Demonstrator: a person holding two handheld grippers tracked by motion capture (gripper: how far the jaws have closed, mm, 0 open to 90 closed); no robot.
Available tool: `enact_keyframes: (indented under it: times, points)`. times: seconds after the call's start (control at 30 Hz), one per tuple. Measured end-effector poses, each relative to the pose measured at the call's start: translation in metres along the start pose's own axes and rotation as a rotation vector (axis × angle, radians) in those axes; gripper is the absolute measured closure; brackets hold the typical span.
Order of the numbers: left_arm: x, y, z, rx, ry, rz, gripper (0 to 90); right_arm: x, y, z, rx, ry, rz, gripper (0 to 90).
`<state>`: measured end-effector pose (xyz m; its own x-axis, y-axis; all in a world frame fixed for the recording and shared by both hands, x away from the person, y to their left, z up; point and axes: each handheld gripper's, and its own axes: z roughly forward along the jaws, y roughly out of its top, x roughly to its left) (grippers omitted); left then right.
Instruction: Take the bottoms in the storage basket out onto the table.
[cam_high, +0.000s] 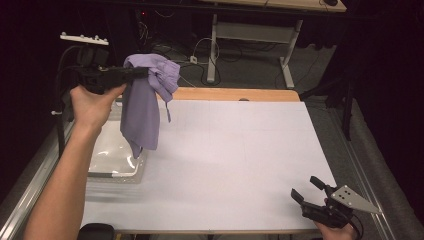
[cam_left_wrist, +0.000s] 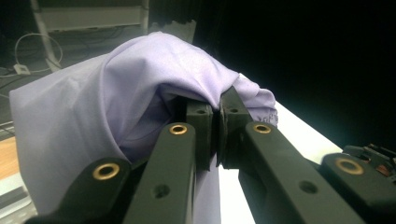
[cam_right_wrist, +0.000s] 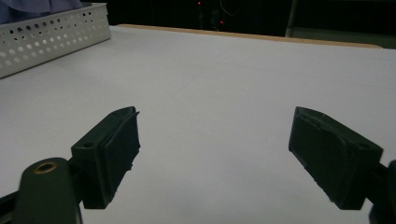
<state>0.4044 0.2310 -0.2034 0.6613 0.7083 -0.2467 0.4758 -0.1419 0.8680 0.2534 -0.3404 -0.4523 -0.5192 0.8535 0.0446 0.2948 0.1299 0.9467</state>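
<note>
At the far left, the left gripper (cam_high: 131, 74) pinches a crumpled lilac cloth (cam_high: 145, 102) aloft over the white perforated tray (cam_high: 114, 167), likely bound for the white worktop (cam_high: 235, 160), while the right gripper (cam_high: 309, 191) waits near-right, jaws wide.

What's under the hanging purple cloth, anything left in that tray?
The purple cloth, pinched by the left gripper, hangs over the white perforated tray. The visible tray floor looks bare; the corner behind the cloth's lower end is covered.
</note>
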Motion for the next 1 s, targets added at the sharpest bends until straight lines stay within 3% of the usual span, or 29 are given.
enact_keyframes:
  times: [0.4,0.83,1.0]
  points:
    - [-0.026,0.02,0.018,0.014,-0.062,0.056,83.8,0.002,0.0,0.001,0.001,0.002,-0.022,17.1]
    - [-0.053,0.027,0.06,0.062,-0.149,0.118,83.8,0.0,-0.001,0.001,0.004,-0.001,-0.014,17.1]
    - [-0.057,0.025,0.077,0.086,-0.142,0.132,83.7,0.0,-0.001,0.001,0.01,-0.006,-0.026,17.1]
